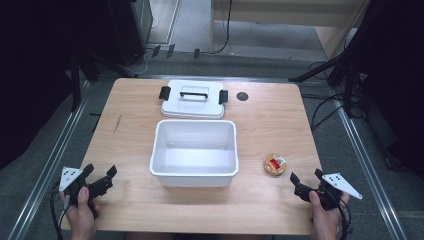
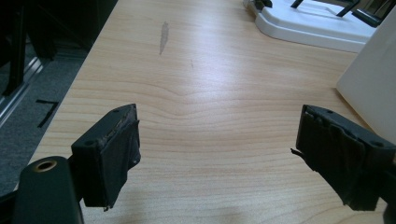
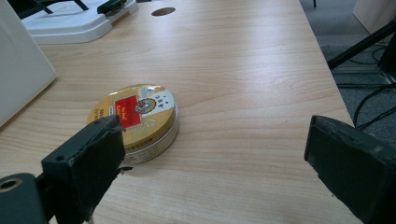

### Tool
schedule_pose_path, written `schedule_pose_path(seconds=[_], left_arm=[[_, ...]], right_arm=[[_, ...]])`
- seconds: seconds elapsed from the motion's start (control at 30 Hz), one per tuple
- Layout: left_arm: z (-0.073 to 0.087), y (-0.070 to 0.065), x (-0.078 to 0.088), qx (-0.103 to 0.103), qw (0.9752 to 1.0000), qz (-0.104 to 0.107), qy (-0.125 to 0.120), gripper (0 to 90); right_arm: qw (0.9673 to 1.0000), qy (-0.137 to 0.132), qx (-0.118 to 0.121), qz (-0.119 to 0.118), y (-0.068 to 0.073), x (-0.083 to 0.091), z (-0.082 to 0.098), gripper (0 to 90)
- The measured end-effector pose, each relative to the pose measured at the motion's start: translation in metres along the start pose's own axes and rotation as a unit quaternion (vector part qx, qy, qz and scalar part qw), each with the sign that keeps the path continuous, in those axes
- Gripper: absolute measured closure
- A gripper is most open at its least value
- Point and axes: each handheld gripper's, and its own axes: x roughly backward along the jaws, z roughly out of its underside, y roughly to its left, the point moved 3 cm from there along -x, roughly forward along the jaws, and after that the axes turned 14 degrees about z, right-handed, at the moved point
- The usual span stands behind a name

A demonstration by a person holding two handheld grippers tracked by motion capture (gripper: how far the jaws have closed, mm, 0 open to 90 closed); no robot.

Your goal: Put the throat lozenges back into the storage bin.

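wood table (image 1: 135, 107) with a white bin (image 1: 194, 152) open at its middle; its white lid (image 1: 193, 99) with black clasps lies flat just behind it. round gold tin (image 1: 275, 164) with a red label sits right of the bin, near the front edge. left claw (image 1: 98, 176) rests at the near left corner, jaws wide and holding nothing. right claw (image 1: 305, 181) sits at the near right, jaws wide, just beside the tin, not touching it.

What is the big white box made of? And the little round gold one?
The white box looks like plastic: smooth, slightly glossy, thin moulded walls with a rolled rim. The round gold box looks like metal, probably tin: shiny printed lid, crisp pressed edge. Neither can be told for certain from looks alone.
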Motion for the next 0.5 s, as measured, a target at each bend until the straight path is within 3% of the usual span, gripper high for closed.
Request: schedule_pose_path(seconds=[0.3,0.5], left_arm=[[0.0019,-0.0025,-0.0015,-0.010,0.9999,-0.004,0.005,13.7],[0.0019,-0.0019,-0.0009,-0.005,1.0000,-0.002,0.002,13.7]], right_arm=[[0.9998,0.005,0.014,0.011,0.0030,0.0009,0.0004,6.1],[0.9994,0.027,0.021,-0.007,0.0087,0.0034,-0.0005,6.1]])
